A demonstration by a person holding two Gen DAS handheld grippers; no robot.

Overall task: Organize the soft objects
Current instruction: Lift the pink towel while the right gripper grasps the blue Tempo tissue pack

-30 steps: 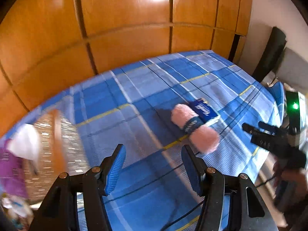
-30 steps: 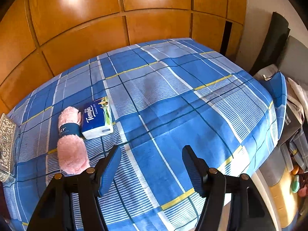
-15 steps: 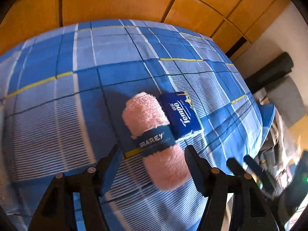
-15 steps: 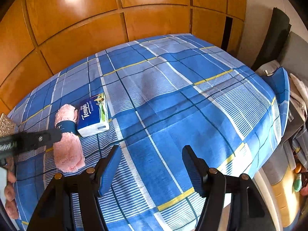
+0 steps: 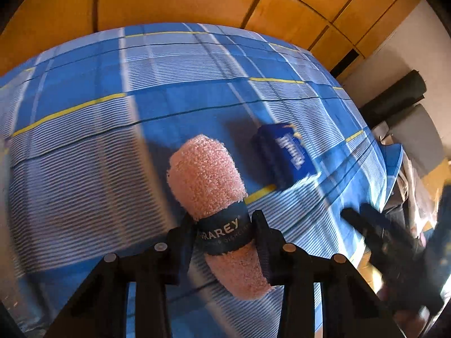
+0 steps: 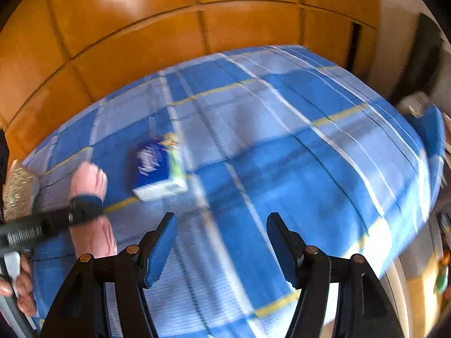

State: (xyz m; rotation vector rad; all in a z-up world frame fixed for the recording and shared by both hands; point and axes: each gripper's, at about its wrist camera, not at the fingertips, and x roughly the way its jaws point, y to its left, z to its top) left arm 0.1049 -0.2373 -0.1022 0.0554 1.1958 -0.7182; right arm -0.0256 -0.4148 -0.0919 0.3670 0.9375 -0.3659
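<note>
A rolled pink towel (image 5: 208, 180) with a dark blue band sits between my left gripper's fingers. My left gripper (image 5: 224, 232) is shut on the band at the towel's middle. In the right wrist view the towel (image 6: 87, 183) is at the left with the left gripper (image 6: 79, 215) on it. A blue tissue pack (image 5: 284, 155) lies on the blue checked bedsheet (image 5: 84, 146) just right of the towel; it also shows in the right wrist view (image 6: 155, 169). My right gripper (image 6: 221, 239) is open and empty above the sheet (image 6: 310, 169).
Wooden wardrobe panels (image 6: 169, 28) stand behind the bed. A woven basket (image 6: 17, 188) sits at the bed's left edge. My right gripper (image 5: 394, 248) shows blurred at the right in the left wrist view. Dark furniture and clutter (image 5: 394, 98) lie past the bed's right edge.
My left gripper has closed on the pink towel's band, and the towel now sits apart from the tissue pack. The right gripper has shifted, and its view is blurred.
</note>
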